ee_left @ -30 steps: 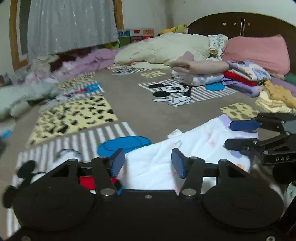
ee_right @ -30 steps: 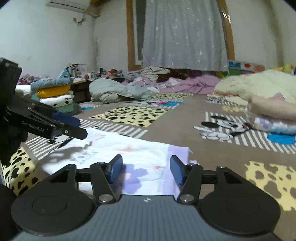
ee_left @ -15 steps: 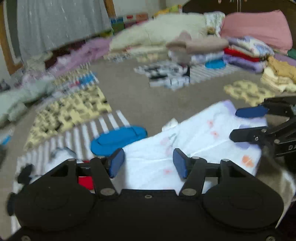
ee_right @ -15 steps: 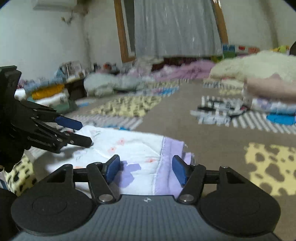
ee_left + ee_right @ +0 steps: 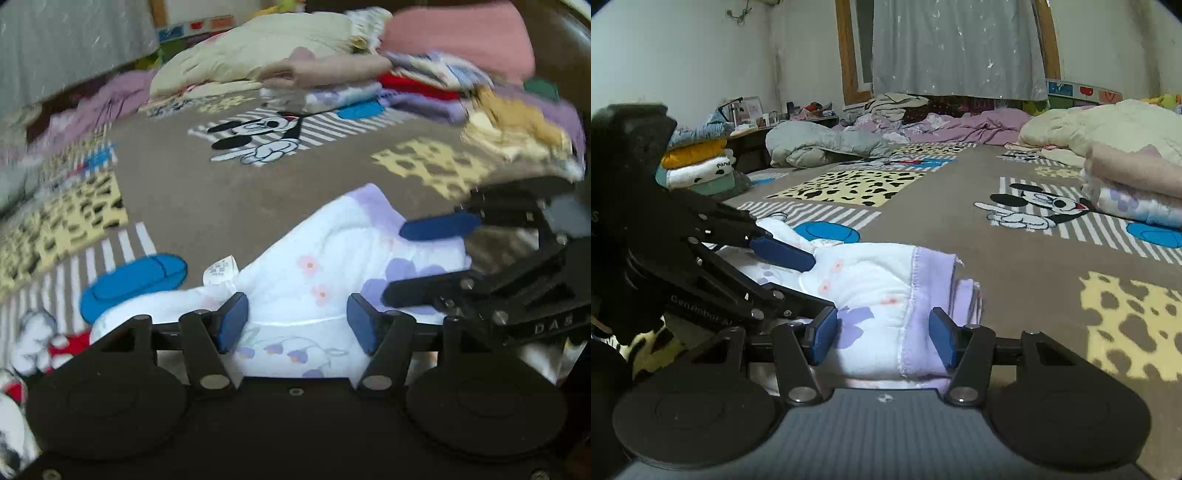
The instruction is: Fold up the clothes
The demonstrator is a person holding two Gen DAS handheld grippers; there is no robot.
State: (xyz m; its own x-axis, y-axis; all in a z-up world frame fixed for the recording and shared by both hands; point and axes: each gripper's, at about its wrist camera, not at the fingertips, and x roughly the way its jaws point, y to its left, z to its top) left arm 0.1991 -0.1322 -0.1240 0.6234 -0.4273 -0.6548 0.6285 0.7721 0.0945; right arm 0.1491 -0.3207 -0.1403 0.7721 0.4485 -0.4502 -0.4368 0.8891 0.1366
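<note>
Between both tongs (image 5: 295, 323) (image 5: 882, 334), still spread apart, the garment (image 5: 332, 273) has bunched closer, so a fold seems underway

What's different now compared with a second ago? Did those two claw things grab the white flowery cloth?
Both grippers moved forward and down onto the white flowery garment. The left gripper and right gripper now straddle its near edge, jaws open, nothing clamped yet. The cloth looks bunched up higher than it was, with its purple band raised. The folded stacks on the patterned blanket stayed put.
</note>
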